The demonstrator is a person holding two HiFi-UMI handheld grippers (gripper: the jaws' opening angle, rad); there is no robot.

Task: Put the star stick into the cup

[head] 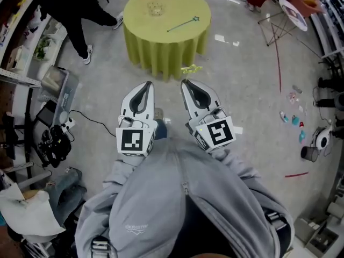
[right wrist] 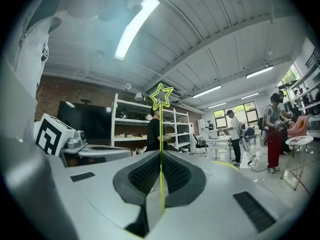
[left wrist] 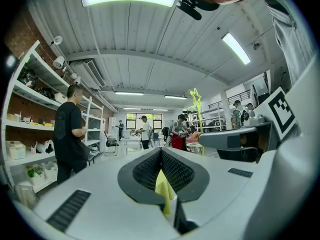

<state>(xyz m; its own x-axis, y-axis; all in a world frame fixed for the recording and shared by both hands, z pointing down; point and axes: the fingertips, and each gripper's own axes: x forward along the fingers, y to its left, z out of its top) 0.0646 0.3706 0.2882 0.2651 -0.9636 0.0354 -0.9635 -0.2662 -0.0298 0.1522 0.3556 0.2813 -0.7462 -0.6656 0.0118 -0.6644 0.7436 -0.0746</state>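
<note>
Star stick (right wrist: pixel 161 124) stands clamped between jaws of right tool (right wrist: pixel 161 159); left tool (left wrist: pixel 161 156) clenched shut.

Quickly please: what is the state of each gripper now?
Left gripper: fingers closed, holding nothing.
Right gripper: fingers closed on the star stick.

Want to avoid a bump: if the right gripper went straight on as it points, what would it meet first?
Probably the tablecloth: the right gripper aims at its hanging side, and the star stick it holds would touch first. Depth and height are hard to judge from above.
</note>
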